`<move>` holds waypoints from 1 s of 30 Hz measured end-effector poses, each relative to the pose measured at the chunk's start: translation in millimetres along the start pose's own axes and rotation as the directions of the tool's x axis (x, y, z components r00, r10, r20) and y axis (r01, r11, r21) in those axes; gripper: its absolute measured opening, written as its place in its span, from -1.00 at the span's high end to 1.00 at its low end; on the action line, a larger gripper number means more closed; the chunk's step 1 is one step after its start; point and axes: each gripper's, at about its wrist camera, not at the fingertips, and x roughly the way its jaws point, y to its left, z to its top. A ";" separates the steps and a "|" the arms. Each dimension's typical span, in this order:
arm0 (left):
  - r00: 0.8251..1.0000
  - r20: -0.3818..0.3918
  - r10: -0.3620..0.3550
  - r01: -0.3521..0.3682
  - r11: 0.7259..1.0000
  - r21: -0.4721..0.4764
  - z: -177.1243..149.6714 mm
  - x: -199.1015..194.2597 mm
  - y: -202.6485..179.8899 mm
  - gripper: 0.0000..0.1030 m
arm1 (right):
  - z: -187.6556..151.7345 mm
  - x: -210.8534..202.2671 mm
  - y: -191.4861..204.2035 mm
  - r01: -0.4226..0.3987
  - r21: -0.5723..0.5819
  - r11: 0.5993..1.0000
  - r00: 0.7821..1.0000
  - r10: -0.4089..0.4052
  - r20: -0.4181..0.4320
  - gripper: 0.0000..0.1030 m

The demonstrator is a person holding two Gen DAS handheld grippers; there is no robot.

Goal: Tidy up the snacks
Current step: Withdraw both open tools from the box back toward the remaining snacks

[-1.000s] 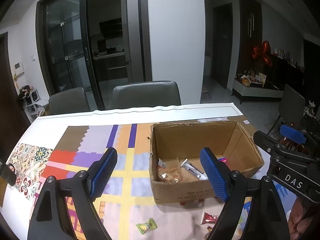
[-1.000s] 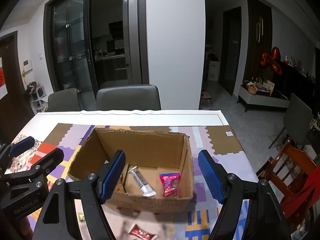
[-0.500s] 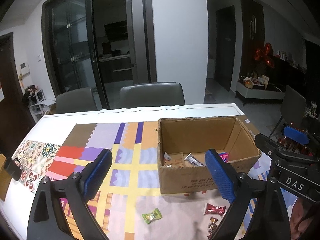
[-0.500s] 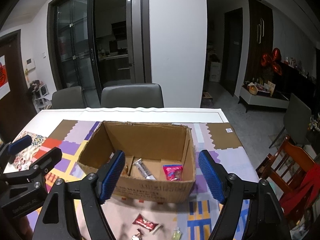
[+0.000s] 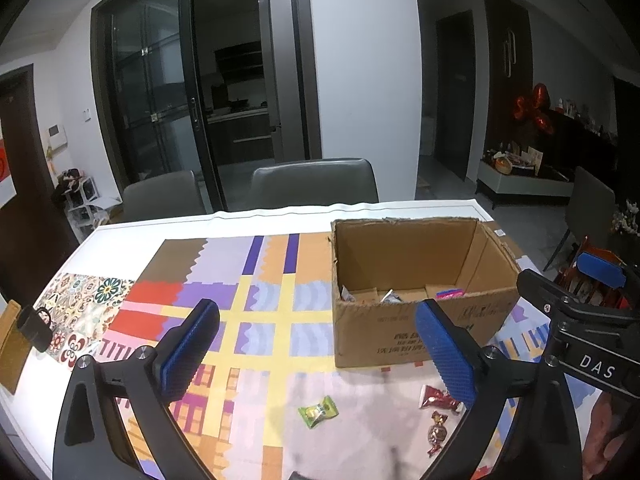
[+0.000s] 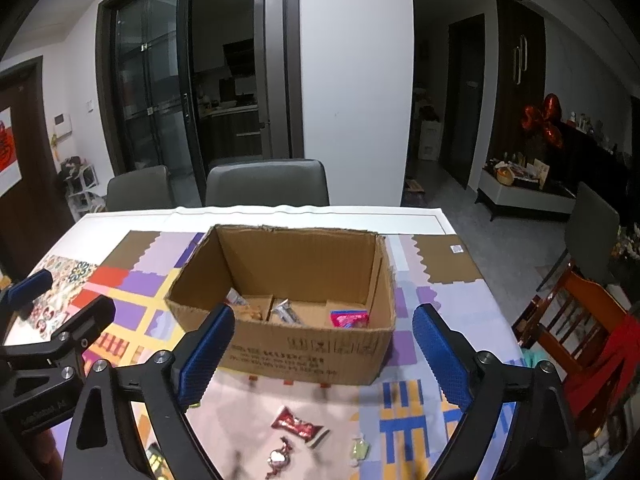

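An open cardboard box (image 6: 308, 344) sits on a table covered by a bright patchwork cloth (image 5: 256, 312), and everything here is placed in relation to that box. Inside it, on the floor, lie a pink packet (image 6: 348, 317) toward the right wall, a silver packet (image 6: 285, 312) near the middle, and a pale packet (image 6: 237, 301) toward the left (their labels are too small to read). In front of the box, loose on the cloth, lie a red wrapped candy (image 6: 298, 426), a twisted foil candy (image 6: 278, 458) just nearer than it, a small pale green candy (image 6: 359, 449) to the right, and a green candy (image 5: 318, 411) further left. The left gripper (image 5: 316, 356) hovers in front of the box and to its left, the right gripper (image 6: 324, 356) directly in front of it. Both have just been opening; their blue fingers (image 5: 442, 354) stand wide apart with nothing between them.
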 end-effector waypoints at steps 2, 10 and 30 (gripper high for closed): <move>1.000 0.002 0.010 -0.010 1.000 0.008 -4.6 -3.8 0.4 -0.97 | -3.3 -2.6 1.7 0.000 -0.004 1.000 1.000 0.000 0.000 -0.78; 1.000 -0.022 0.015 -0.015 1.000 0.009 -22.7 -12.9 6.2 -0.99 | -22.2 -15.5 7.4 -0.011 -0.008 1.000 1.000 0.011 -0.013 -0.78; 0.996 -0.085 0.026 -0.023 0.999 0.030 -84.7 -24.4 9.9 -1.00 | -76.5 -29.1 18.7 -0.027 -0.021 0.999 0.997 0.025 -0.075 -0.78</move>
